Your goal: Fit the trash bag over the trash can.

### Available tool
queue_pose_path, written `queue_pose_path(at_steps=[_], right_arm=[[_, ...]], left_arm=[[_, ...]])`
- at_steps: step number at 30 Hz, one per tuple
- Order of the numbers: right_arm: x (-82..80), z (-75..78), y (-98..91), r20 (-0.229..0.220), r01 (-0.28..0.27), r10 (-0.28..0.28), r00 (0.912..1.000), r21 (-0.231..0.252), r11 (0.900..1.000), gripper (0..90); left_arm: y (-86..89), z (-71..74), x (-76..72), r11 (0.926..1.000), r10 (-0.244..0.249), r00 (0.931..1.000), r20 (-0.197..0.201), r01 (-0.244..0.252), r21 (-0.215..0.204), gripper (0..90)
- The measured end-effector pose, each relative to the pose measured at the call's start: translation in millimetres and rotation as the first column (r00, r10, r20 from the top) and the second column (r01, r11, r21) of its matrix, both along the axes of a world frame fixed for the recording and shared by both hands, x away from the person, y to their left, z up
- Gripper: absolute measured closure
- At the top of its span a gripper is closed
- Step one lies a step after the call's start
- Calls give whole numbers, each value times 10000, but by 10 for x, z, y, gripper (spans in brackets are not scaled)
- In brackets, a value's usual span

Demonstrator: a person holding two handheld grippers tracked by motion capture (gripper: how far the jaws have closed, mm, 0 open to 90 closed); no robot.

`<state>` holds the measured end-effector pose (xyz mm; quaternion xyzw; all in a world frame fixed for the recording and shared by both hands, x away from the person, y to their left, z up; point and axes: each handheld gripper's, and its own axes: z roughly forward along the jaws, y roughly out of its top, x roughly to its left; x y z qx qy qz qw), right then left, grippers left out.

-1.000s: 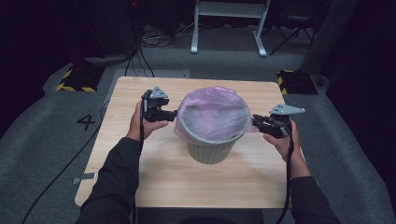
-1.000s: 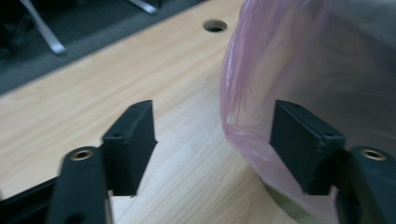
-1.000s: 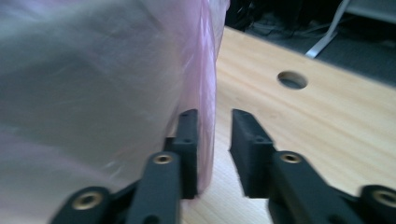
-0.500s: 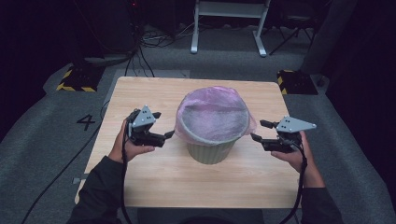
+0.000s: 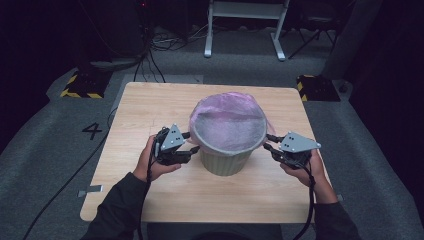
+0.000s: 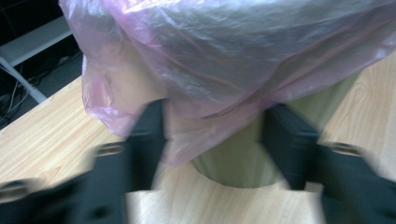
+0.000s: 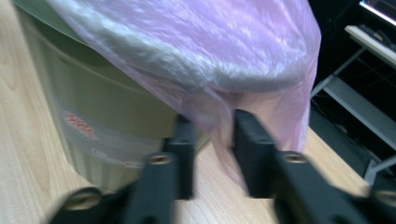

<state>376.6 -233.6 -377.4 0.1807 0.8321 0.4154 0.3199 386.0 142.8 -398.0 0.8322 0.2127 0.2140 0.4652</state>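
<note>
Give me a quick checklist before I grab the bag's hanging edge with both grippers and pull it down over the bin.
1. Left gripper open: ok, its jaws stand wide apart in the left gripper view.
2. Bag edge between the left jaws: ok, the pink bag hangs into the gap, in front of the bin.
3. Right gripper open: ok, though its gap is narrower.
4. Bag edge between the right jaws: ok, a fold hangs in the gap.
5. Bin upright on the table: ok.
6. Bag seated evenly around the rim: cannot tell, the far side is hidden.
</note>
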Motion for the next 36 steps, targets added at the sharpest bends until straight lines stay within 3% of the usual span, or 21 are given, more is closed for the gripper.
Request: queue_pose_path(at_steps=[4, 7, 11, 14, 17, 21, 23, 24, 27, 30, 34, 35, 36], right_arm=[[-16, -45, -26, -83, -50, 52, 10000, 281, 9996, 900], [-52, -45, -39, -107, -125, 129, 9999, 366, 9993, 900], [-97, -66, -43, -377, -388, 399, 9985, 301, 9988, 900], [-95, -121, -39, -746, -497, 514, 9959, 241, 9985, 900], [-91, -209, -28, -1124, -709, 713, 9911, 72, 9975, 900], [-58, -387, 9, -1711, -823, 767, 9823, -261, 9963, 900], [-27, -488, 19, -2074, -878, 790, 9751, -336, 9956, 900], [-14, -526, 22, -2157, -770, 674, 9741, -363, 9964, 900], [-44, -535, -10, -1877, -598, 546, 9807, -225, 9980, 869], [-149, -473, -76, -1158, -302, 309, 9928, 84, 9995, 705], [-252, -357, -167, -172, 292, -285, 9994, 435, 9986, 529], [-275, -329, -176, 110, 469, -475, 9988, 507, 9976, 472], [-294, -305, -178, 342, 657, -678, 9971, 597, 9960, 420]], left_arm=[[41, -30, 31, 10000, -56, 9999, 129, 56, 15, 881], [85, -31, 4, 9996, -249, 9995, 201, 251, -132, 899], [108, -65, -58, 9986, -436, 9986, 283, 427, 302, 900], [122, -146, -61, 9967, -514, 9986, 81, 508, 631, 900], [108, -243, -47, 9936, -773, 9967, -251, 791, 810, 900], [29, -365, -59, 9826, -832, 9963, -217, 857, 1647, 900], [24, -412, -51, 9823, -818, 9965, -196, 840, 1677, 900], [32, -427, -52, 9859, -759, 9969, -182, 778, 1481, 900], [61, -425, -70, 9903, -746, 9970, -203, 765, 1157, 900], [95, -428, -108, 9922, -669, 9977, -120, 678, 1048, 895], [170, -404, -136, 9983, -389, 9991, -168, 396, 436, 766], [177, -393, -147, 9988, -290, 9996, -48, 292, 390, 717], [176, -381, -154, 9994, -47, 10000, 21, 46, 353, 608]])
